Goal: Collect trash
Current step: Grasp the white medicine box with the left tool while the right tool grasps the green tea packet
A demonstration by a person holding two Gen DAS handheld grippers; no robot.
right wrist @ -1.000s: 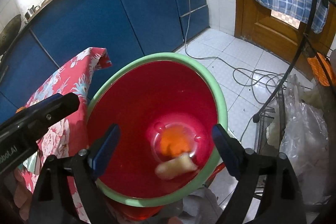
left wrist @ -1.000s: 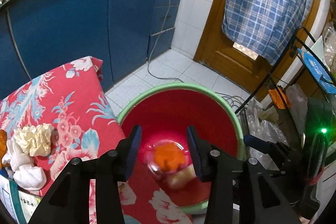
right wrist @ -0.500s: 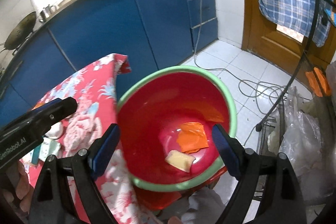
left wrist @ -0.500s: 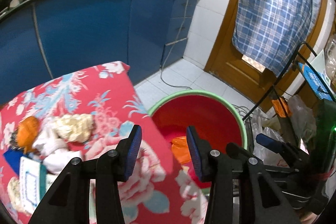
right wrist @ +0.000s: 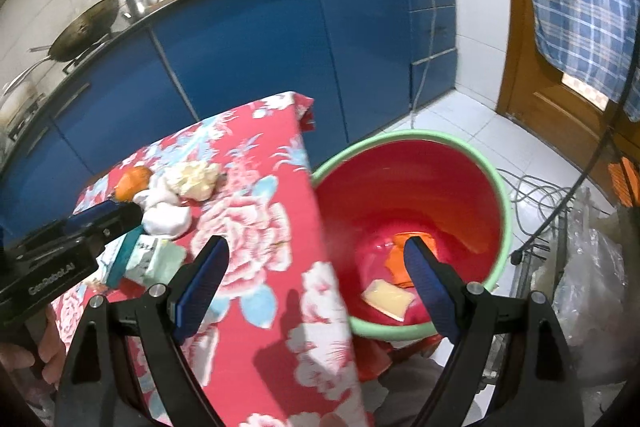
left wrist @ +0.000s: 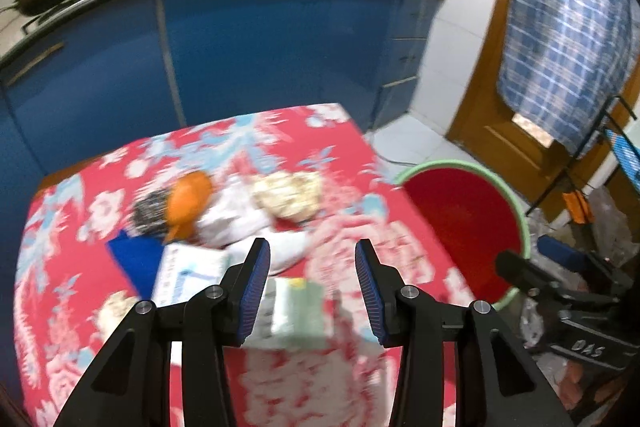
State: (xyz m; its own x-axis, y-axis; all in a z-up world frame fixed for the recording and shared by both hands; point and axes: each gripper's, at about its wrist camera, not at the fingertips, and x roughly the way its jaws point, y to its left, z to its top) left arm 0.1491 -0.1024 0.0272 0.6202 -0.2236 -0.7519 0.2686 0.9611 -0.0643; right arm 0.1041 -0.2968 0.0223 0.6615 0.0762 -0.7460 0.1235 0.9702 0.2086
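Trash on the bench (right wrist: pixel 256 307) and in the red bucket (right wrist: pixel 505 211)
Bucket holds an orange wrapper (right wrist: pixel 394 259) and a pale yellow piece (right wrist: pixel 386 298); left gripper (left wrist: pixel 312 291) and right gripper (right wrist: pixel 314 289) both spread apart, empty.

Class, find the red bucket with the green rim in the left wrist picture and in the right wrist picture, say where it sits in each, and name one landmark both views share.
Left wrist: the red bucket sits right of centre, past the table's right edge.
Right wrist: the red bucket fills centre-right, with two scraps inside.
Shared landmark: the floral tablecloth bordering its left side.
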